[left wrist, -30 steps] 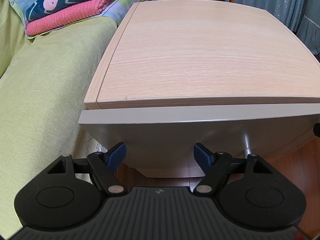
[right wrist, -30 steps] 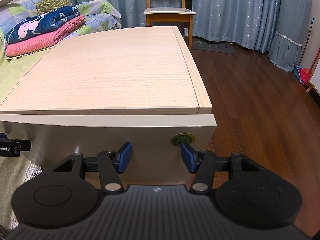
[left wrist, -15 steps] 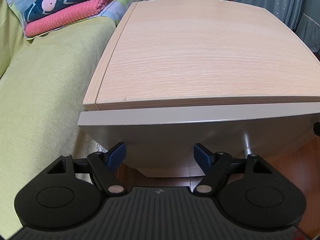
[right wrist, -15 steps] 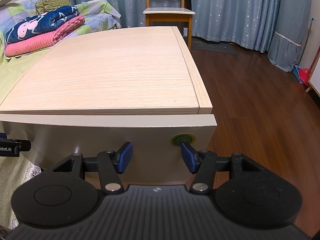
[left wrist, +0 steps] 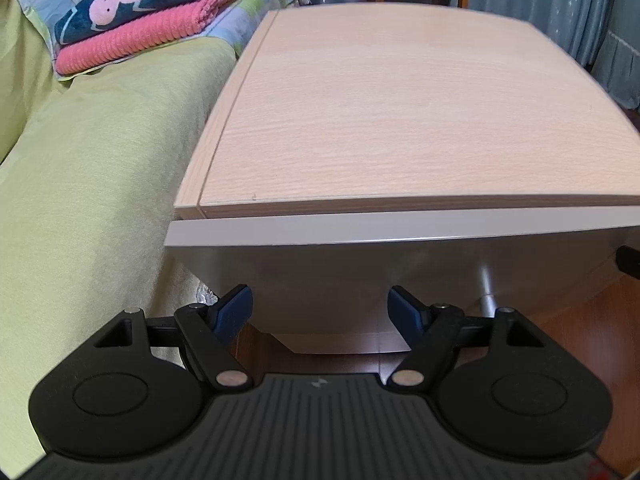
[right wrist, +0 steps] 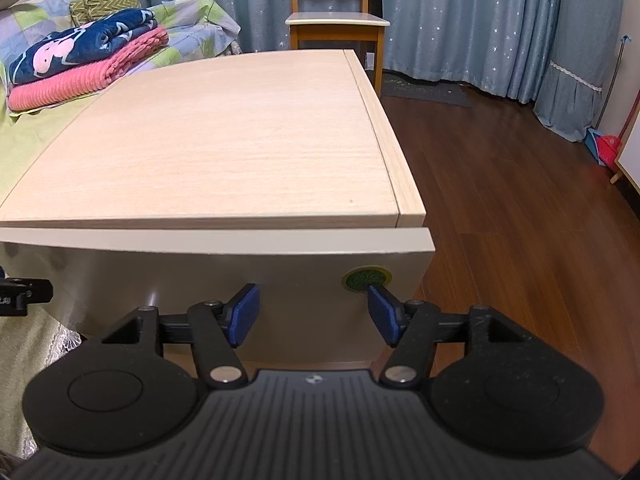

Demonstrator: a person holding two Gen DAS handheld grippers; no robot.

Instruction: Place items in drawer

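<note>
soft indoor light; glare streak on drawer front (left wrist: 486, 280); fisheye-bent edges; slight blur.

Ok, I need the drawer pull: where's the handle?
In the left wrist view the metal handle is on the drawer front, lower right, just right of the open left tongs.

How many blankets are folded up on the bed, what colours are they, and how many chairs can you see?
Pink blanket: 1
Dark blue blanket with a pink picture, lying on top of the pink one: 1
Wooden chair: 1
Total: 3
</note>
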